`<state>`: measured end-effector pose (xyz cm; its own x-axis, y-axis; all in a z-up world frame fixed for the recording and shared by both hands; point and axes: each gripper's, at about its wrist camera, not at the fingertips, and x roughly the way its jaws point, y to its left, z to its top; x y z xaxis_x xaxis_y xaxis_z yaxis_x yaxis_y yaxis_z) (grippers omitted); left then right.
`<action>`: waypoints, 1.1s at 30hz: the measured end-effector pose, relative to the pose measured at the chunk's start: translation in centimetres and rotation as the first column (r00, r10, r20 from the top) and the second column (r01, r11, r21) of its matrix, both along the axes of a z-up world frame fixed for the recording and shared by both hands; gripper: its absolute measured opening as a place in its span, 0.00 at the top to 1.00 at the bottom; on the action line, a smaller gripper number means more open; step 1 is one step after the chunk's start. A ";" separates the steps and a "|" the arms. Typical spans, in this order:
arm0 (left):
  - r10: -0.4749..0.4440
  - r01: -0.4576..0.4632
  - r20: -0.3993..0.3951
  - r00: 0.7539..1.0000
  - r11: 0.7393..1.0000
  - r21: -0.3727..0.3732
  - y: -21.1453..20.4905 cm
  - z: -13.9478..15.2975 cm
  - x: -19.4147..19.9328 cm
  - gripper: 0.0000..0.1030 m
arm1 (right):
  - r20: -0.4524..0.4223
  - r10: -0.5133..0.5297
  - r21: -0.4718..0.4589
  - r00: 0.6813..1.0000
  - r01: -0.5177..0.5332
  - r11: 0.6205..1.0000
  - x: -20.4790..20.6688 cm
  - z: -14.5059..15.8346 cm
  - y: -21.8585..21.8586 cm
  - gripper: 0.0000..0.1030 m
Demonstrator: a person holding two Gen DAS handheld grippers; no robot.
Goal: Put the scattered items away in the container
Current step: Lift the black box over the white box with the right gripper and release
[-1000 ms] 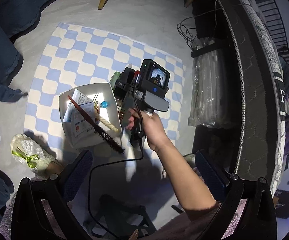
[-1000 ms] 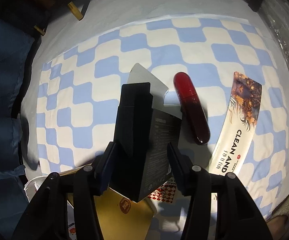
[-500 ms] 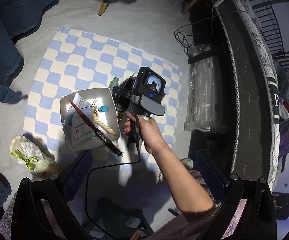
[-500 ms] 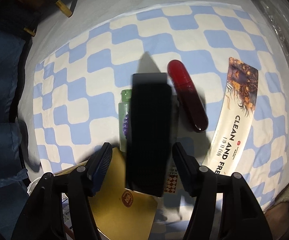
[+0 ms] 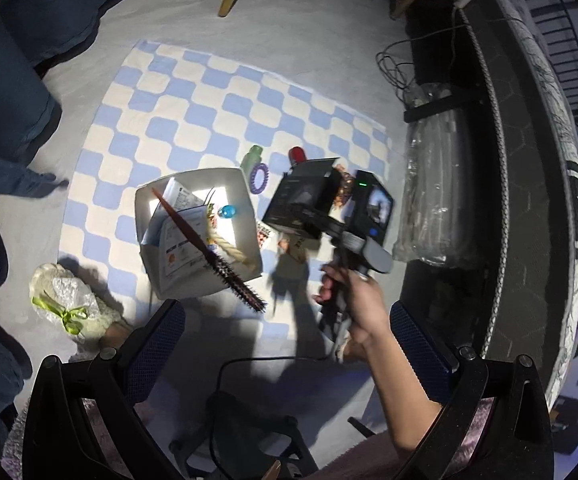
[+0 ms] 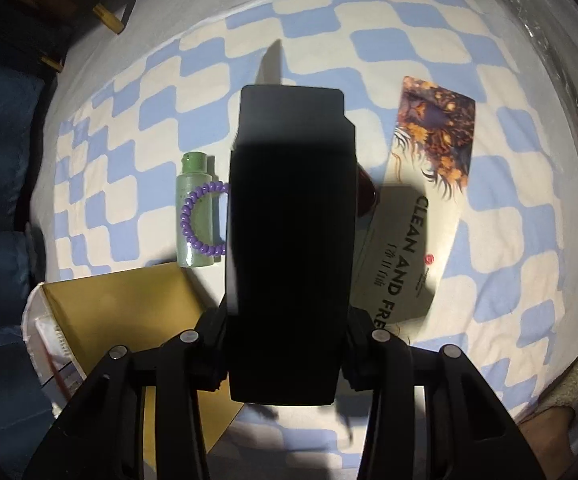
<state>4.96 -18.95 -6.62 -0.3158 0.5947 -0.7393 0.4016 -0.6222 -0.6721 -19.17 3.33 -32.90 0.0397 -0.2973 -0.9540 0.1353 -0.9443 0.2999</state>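
While we hold the black box clenched in R gripper jaws above checkered mat, white container w/ hairbrush sits left, L gripper jaws spread, empty.

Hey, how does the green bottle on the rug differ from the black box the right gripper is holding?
The green bottle lies flat on the checkered rug; the black box is lifted off it, clamped in the right gripper. The bottle is small, round and pale green with a purple hair tie looped over it; the box is much larger, flat-sided and plain black. Both are outside the white container.
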 end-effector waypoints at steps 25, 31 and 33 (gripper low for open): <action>-0.165 0.193 -0.180 0.970 0.969 0.155 8.7 -0.7 -2.6 0.00 | -0.460 0.154 -0.076 0.874 -0.212 0.974 18.0 22.4 5.4 0.58; -0.126 0.167 -0.150 0.981 0.938 0.302 7.2 -2.7 -3.9 0.00 | -0.624 0.283 0.085 0.729 -0.297 0.951 21.2 23.7 3.4 0.58; -0.132 0.167 -0.135 0.982 0.940 0.297 6.8 -3.2 -4.2 0.00 | -0.674 0.341 0.153 0.655 -0.328 0.932 22.0 24.3 2.5 0.58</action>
